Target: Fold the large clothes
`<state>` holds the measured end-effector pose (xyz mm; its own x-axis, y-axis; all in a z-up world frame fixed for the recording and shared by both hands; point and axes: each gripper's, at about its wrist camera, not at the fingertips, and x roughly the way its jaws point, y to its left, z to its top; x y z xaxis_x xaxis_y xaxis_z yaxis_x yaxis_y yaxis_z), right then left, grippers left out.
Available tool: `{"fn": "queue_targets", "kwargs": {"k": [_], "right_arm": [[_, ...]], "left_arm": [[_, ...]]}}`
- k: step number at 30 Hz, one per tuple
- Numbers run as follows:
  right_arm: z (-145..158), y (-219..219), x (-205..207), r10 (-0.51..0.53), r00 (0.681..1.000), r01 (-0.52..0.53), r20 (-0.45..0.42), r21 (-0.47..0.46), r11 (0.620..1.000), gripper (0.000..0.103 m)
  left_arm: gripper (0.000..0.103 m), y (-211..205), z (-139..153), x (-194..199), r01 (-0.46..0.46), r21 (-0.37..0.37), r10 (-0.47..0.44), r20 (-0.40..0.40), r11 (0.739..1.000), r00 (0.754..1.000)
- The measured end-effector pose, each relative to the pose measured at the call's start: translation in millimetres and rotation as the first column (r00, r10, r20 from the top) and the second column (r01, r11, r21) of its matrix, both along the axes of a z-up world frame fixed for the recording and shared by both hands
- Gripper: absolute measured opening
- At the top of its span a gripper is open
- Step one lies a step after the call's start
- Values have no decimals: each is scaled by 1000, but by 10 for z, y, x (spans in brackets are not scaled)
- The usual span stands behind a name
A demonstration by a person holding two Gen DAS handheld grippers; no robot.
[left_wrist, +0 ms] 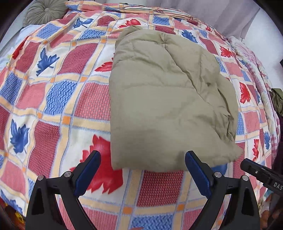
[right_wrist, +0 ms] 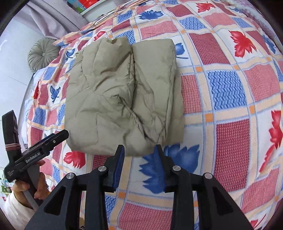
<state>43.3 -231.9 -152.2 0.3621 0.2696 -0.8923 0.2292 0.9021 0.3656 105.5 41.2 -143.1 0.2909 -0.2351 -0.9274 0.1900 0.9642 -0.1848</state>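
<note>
Folded khaki jacket (left_wrist: 159,99) on bedspread (left_wrist: 53,92)

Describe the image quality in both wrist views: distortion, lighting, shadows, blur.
Left wrist view: strong fisheye bulge curves the leaf-patterned checked bedspread; even soft light; a faint shadow darkens the near end of the folded khaki padded garment; dark corners. Right wrist view: same bulging, soft light, creases on the garment sharp, slight smear toward the right edge.

A bed (left_wrist: 53,99) in a leaf-patterned patchwork cover (right_wrist: 226,92), a round grey cushion (left_wrist: 45,11), pale curtains (left_wrist: 228,12) behind
</note>
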Motion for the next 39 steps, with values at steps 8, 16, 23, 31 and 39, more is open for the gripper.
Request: {"fn": "queue_targets", "kwargs": {"k": [8, 16, 23, 31, 39], "right_arm": [[151, 84, -308, -24, 999, 24, -31, 8, 1000, 42], [381, 144, -484, -39, 999, 38, -38, -17, 999, 43], [743, 320, -662, -22, 999, 19, -28, -80, 997, 63], [1222, 477, -842, -3, 1000, 6, 16, -164, 986, 84], [1705, 618, -853, 9, 995, 16, 95, -253, 967, 85]], "left_arm": [[103, 104, 248, -385, 27, 41, -27, 16, 999, 999], [103, 236, 476, -628, 6, 58, -7, 8, 998, 1000], [103, 304, 870, -857, -12, 92, 9, 31, 996, 999], [103, 357, 1327, -1080, -31, 121, 22, 69, 992, 997], [103, 422, 1712, -1210, -71, 143, 51, 135, 987, 990]]}}
